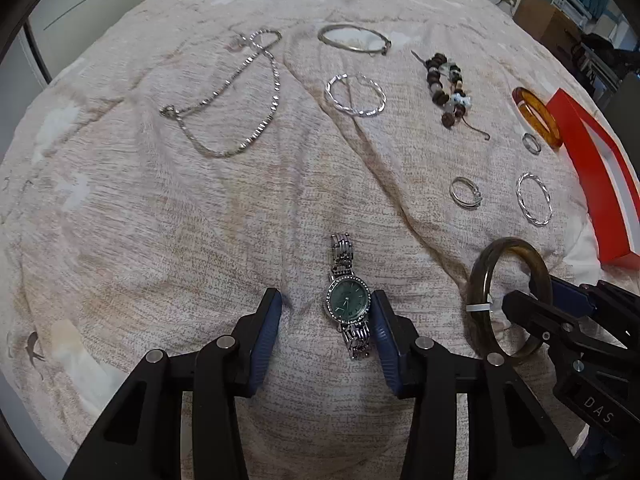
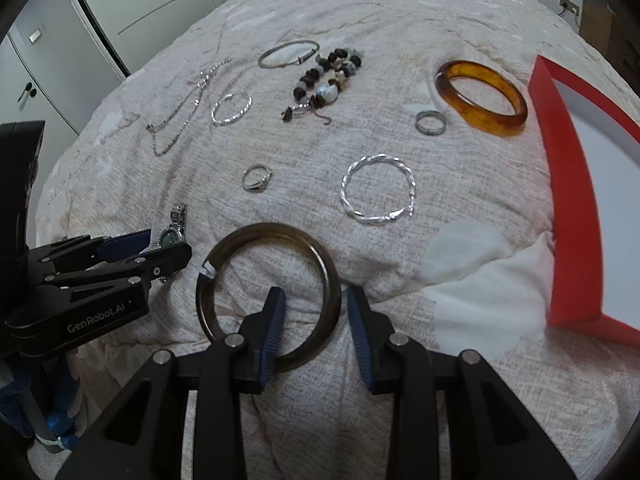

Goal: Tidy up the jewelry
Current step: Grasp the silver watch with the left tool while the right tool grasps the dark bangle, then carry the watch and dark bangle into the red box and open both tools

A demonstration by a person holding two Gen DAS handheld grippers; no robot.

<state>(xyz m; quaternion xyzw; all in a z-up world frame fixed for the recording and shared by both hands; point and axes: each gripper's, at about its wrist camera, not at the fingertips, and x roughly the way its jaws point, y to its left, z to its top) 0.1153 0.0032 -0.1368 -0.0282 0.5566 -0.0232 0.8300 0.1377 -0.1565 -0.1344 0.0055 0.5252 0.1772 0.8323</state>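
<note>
A silver watch with a green face [image 1: 347,301] lies on the beige bedspread between the fingers of my open left gripper [image 1: 326,304], close to the right pad. It also shows in the right wrist view [image 2: 171,236], partly hidden. My open right gripper [image 2: 316,300] straddles the right rim of a dark green bangle [image 2: 269,294], one finger inside the ring, one outside; the bangle also shows in the left wrist view [image 1: 508,300]. A red box with a white inside [image 2: 568,184] lies at the right.
Spread over the bedspread are a silver chain [image 1: 236,92], a thin bangle [image 1: 354,38], a twisted hoop [image 2: 378,188], another hoop [image 1: 355,94], a bead bracelet [image 2: 326,78], an amber bangle [image 2: 482,96] and two rings [image 2: 430,122] [image 2: 257,177].
</note>
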